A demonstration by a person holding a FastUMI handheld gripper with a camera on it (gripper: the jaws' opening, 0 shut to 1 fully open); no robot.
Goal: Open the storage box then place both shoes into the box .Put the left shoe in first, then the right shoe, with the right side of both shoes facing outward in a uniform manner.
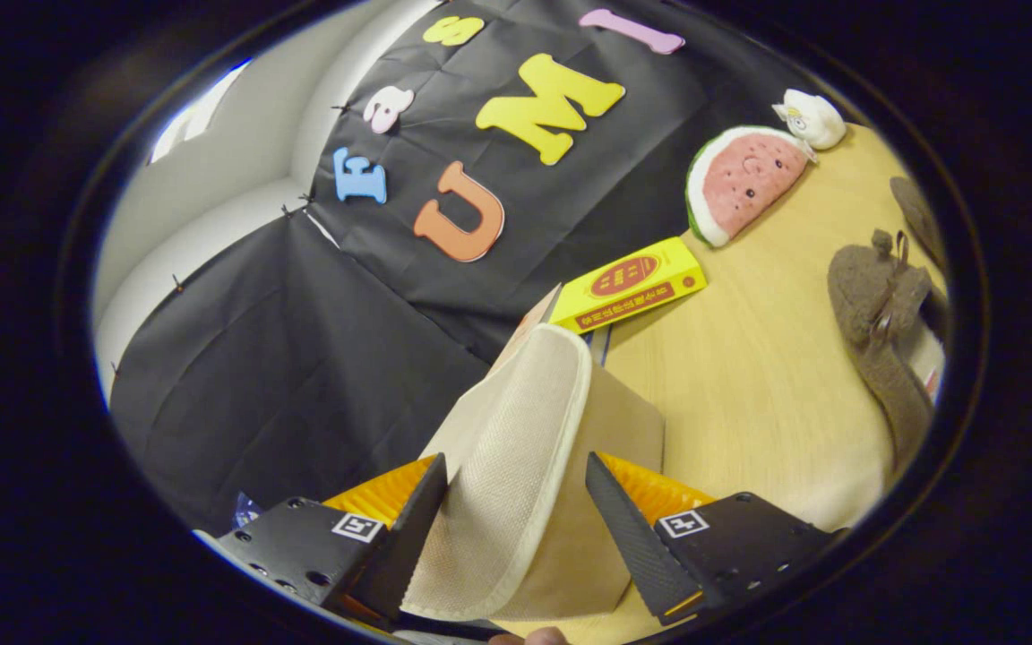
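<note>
The beige fabric lid [507, 448] of the storage box [628, 430] stands raised between my fingers, its mesh face turned toward me. My gripper [513, 466] is shut on this lid, one finger against each side of it. The tan box body sits just behind the lid on the wooden table [767, 394]. Two brown fuzzy shoes lie on the table well beyond the fingers, to the right of the box. The nearer shoe [879, 331] has a small strap on top. The other shoe [919, 210] is partly cut off behind it.
A yellow carton [632, 282] lies just past the box. Further back a watermelon plush [744, 179] and a small white toy [812, 118] rest against the black cloth wall [301, 358]. Bare tabletop lies between the box and the shoes.
</note>
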